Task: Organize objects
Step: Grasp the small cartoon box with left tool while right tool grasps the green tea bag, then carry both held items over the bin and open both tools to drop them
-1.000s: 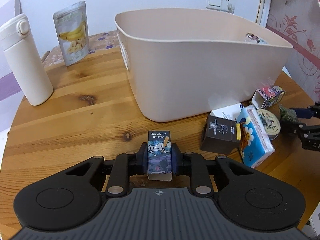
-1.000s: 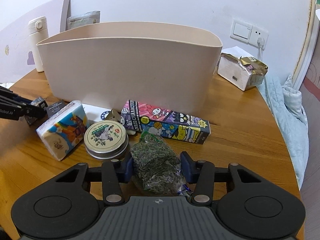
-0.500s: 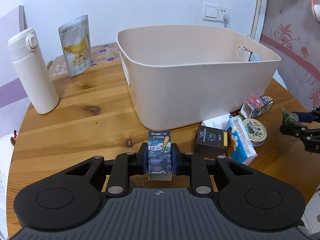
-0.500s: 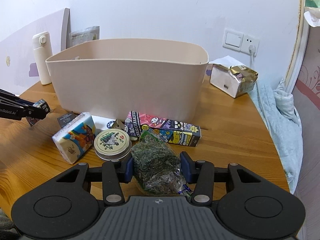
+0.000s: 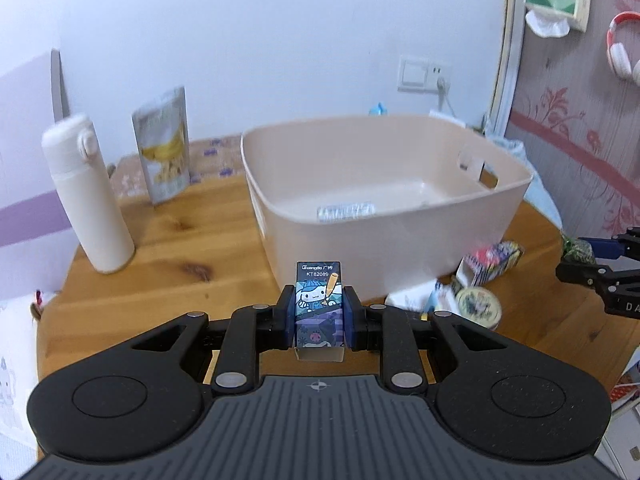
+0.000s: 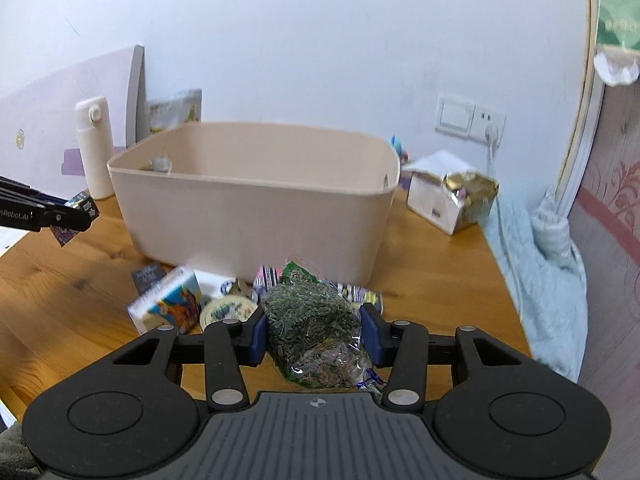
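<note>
You'd barely started: both jaws were clamped, left gripper [image 5: 319, 317] on the small cartoon-printed cardboard box [image 5: 318, 308], right gripper [image 6: 316, 334] on the clear bag of dried green leaves [image 6: 316, 326], with the beige plastic bin [image 5: 384, 196] nearly empty and a round tin [image 5: 478, 307], tissue pack [image 6: 168, 305] and long cartoon box [image 5: 490, 262] left on the wooden tabletop [image 5: 180, 240].

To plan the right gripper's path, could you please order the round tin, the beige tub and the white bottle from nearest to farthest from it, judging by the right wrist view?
1. Round tin: on the table just left of the right gripper.
2. Beige tub: straight ahead, behind the clutter.
3. White bottle: far left, beyond the tub's left corner.
</note>
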Tool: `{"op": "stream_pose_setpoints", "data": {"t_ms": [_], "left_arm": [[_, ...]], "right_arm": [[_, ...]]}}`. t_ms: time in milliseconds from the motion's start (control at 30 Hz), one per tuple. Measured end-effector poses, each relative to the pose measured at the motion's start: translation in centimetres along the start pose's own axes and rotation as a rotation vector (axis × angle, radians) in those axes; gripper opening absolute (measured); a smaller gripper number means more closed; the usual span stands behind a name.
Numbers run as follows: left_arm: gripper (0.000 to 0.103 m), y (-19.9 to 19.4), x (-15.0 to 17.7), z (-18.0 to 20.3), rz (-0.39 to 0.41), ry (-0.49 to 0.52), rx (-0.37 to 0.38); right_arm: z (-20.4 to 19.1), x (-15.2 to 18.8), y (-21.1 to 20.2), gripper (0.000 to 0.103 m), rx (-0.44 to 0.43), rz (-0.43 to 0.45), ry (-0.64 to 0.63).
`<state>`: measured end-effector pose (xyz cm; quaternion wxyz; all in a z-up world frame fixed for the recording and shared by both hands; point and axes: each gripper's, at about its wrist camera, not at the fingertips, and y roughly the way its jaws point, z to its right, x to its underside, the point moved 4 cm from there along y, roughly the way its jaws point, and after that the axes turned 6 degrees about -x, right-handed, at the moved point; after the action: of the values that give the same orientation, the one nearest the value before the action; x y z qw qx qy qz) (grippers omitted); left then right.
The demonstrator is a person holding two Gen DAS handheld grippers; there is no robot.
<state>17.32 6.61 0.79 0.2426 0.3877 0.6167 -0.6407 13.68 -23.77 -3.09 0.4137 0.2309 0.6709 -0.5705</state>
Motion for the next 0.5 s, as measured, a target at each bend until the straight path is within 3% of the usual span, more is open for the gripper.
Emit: {"op": "stream_pose_setpoints", "data": {"t_ms": [500], "left_arm": [[0.023, -2.8, -5.7, 0.9, 0.148, 0.009, 0.009]], "right_arm": [[-0.1, -4.9, -1.7, 0.045, 0.001, 0.136, -0.041]]}}
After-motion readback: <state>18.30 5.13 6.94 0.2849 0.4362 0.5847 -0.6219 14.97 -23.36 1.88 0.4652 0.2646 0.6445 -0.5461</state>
